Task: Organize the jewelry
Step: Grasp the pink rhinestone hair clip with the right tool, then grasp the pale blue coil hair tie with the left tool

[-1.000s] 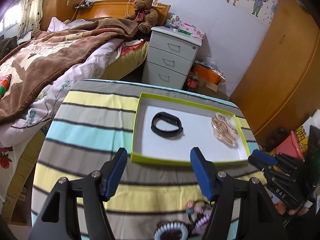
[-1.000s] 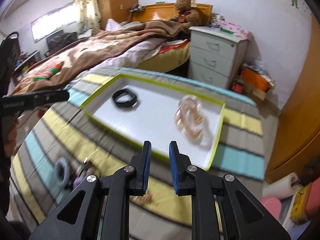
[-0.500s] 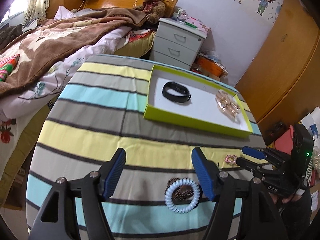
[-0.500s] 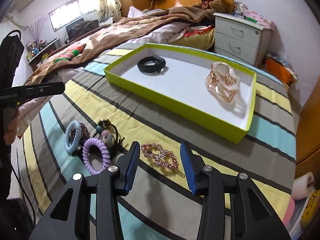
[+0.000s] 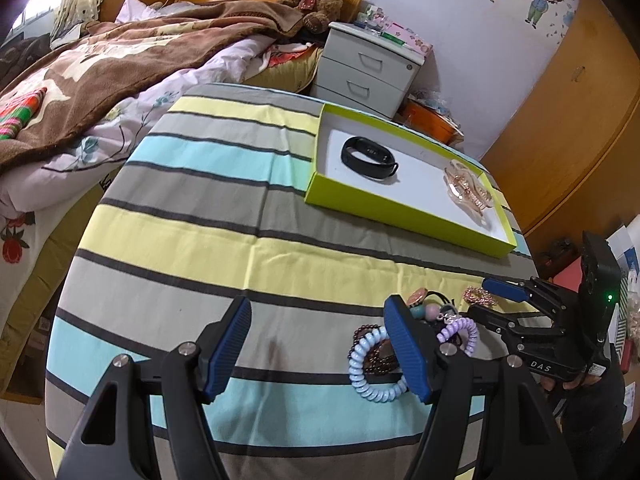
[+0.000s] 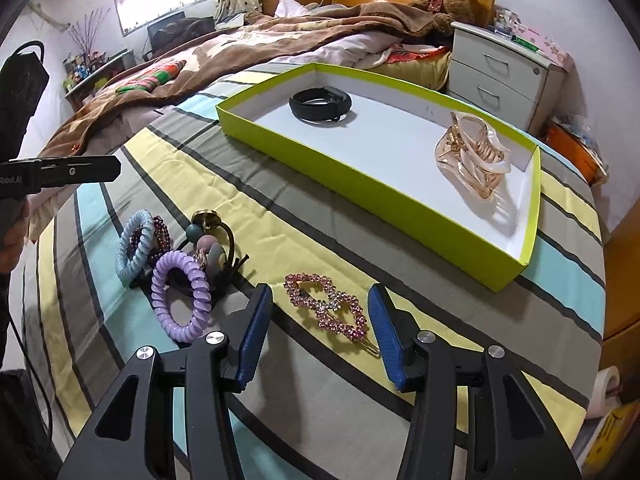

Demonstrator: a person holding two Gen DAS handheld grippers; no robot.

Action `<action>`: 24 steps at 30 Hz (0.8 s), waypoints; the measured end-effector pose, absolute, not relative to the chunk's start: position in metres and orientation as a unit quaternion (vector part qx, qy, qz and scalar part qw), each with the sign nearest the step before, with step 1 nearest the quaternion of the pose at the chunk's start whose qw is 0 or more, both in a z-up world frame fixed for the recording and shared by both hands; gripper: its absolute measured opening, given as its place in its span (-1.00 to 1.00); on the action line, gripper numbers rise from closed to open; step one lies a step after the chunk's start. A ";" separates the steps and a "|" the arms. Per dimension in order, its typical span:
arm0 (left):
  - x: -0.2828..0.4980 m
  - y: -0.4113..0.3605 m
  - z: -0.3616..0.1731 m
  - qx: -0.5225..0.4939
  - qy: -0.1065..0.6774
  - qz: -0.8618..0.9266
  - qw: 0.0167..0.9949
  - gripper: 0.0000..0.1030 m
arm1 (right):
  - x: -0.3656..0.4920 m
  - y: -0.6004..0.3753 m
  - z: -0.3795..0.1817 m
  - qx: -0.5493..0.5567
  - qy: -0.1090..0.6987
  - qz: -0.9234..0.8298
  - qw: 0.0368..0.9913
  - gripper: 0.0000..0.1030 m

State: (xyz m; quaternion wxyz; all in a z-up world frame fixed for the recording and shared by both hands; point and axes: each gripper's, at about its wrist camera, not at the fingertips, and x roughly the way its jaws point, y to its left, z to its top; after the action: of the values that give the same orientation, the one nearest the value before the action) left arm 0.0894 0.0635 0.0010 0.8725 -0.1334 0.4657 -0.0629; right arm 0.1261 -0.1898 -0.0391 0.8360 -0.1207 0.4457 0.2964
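Right gripper [image 6: 320,330]: gaping wide, gripping nothing; straddling pink hair clip [image 6: 326,306] on striped cloth [image 6: 280,208]
Left gripper [image 5: 318,344]: spread wide, empty; hovering beside hair ties [image 5: 376,364]
Tray [image 6: 360,168]: sitting farther back, holding black band [image 6: 320,105]; claw clip [image 6: 472,160]

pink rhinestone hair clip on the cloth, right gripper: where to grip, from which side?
Take the pink rhinestone hair clip across its narrow middle, coming down from above. It lies flat on the striped tablecloth, long and thin, angled between the open right gripper fingers, apart from the purple coil tie. Probably rotate slightly to square the fingers to its width.
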 end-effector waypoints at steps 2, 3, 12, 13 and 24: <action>0.089 0.065 0.000 -0.133 0.467 -0.060 0.872 0.37 | 0.126 -0.191 -0.039 -0.123 0.445 0.296 0.836 -0.02; 0.088 0.065 -0.001 -0.134 0.467 -0.060 0.872 0.37 | 0.126 -0.191 -0.039 -0.121 0.445 0.295 0.837 -0.02; 0.085 0.069 -0.003 -0.136 0.471 -0.054 0.870 0.37 | 0.116 -0.187 -0.039 -0.145 0.442 0.277 0.841 -0.28; 0.085 0.069 -0.003 -0.137 0.471 -0.053 0.870 0.37 | 0.115 -0.188 -0.039 -0.146 0.441 0.275 0.842 -0.28; 0.081 0.071 -0.010 -0.139 0.479 -0.053 0.865 0.38 | 0.105 -0.196 -0.037 -0.136 0.429 0.246 0.858 -0.61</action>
State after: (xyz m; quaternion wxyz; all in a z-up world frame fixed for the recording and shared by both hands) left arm 0.0808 0.0709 -0.0102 0.8649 -0.1395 0.4793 -0.0530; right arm 0.1051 -0.1962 -0.0371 0.8582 -0.1360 0.4294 0.2462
